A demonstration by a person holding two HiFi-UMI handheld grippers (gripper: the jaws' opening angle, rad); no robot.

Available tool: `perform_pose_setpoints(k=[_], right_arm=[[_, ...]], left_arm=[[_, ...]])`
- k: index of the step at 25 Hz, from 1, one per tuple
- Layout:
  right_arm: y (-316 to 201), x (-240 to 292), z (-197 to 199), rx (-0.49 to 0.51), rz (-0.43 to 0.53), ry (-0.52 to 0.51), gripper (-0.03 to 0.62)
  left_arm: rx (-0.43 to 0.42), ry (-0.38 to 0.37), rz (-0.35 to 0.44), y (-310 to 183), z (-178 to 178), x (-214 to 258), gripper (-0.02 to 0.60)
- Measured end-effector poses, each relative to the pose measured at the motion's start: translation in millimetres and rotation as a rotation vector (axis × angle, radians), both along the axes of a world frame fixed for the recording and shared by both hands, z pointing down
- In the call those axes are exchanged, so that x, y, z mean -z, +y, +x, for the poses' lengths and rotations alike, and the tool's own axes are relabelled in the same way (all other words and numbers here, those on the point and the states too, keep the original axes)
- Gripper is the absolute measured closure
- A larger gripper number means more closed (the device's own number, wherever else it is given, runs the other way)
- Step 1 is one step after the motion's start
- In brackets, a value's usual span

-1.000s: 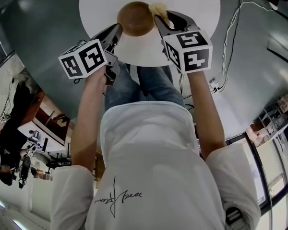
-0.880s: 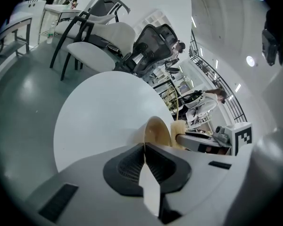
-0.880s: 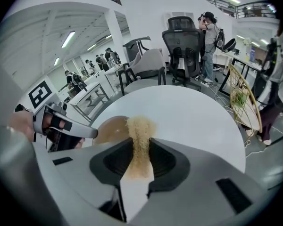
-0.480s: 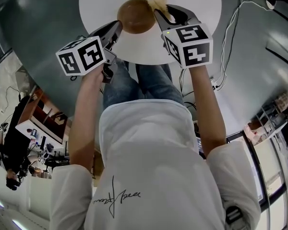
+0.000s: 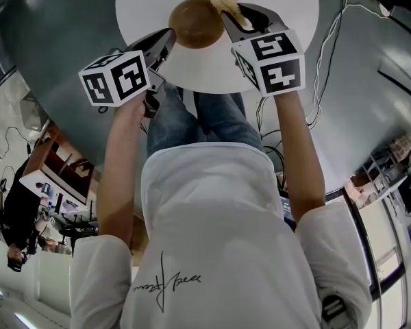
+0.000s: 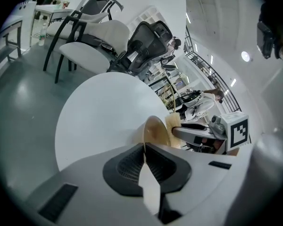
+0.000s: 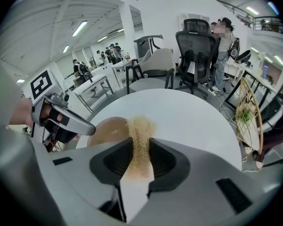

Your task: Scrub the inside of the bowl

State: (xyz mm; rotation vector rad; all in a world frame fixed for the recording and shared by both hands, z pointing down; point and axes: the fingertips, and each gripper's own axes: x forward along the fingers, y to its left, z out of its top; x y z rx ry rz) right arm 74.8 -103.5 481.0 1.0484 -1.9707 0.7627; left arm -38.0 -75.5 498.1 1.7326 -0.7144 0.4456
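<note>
A brown wooden bowl (image 5: 196, 22) is over the near part of the round white table (image 5: 281, 40). My left gripper (image 5: 166, 43) is shut on the bowl's near-left rim. In the left gripper view the thin rim (image 6: 155, 131) runs edge-on between the pads. My right gripper (image 5: 233, 14) is shut on a tan fibrous scrubber (image 5: 226, 4) at the bowl's right edge. In the right gripper view the scrubber (image 7: 139, 135) sticks out past the jaws beside the bowl (image 7: 108, 128), with the left gripper (image 7: 68, 121) at the left. Whether the scrubber touches the bowl's inside I cannot tell.
Office chairs (image 6: 141, 46) stand beyond the table's far side. White cables (image 5: 329, 53) trail over the grey floor at the right. A wire rack (image 7: 249, 112) stands right of the table. People stand farther off. The person's legs (image 5: 205, 118) are under the near table edge.
Both grippers, the bowl and the scrubber have shifted slightly up in the head view. Both grips are unchanged.
</note>
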Motion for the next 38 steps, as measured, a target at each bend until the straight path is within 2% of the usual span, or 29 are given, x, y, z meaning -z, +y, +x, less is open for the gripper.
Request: perform_pose_setpoints(k=[11,27,38], right_arm=[[-6,3,-4,0.072,0.009,0.042,0.477],[-17,2,-12,0.098,0.022,0.059,0.477],[-24,4,-19,0.158,0.056,0.109,0.477]], left_arm=[[-0.022,-0.003,0.004,0,0,1,0.566],[-0.008,-0.004,-0.012,-8,-3,-3,0.566],[-0.018,-0.003,-0.008,-10,-4,-2,0.566]])
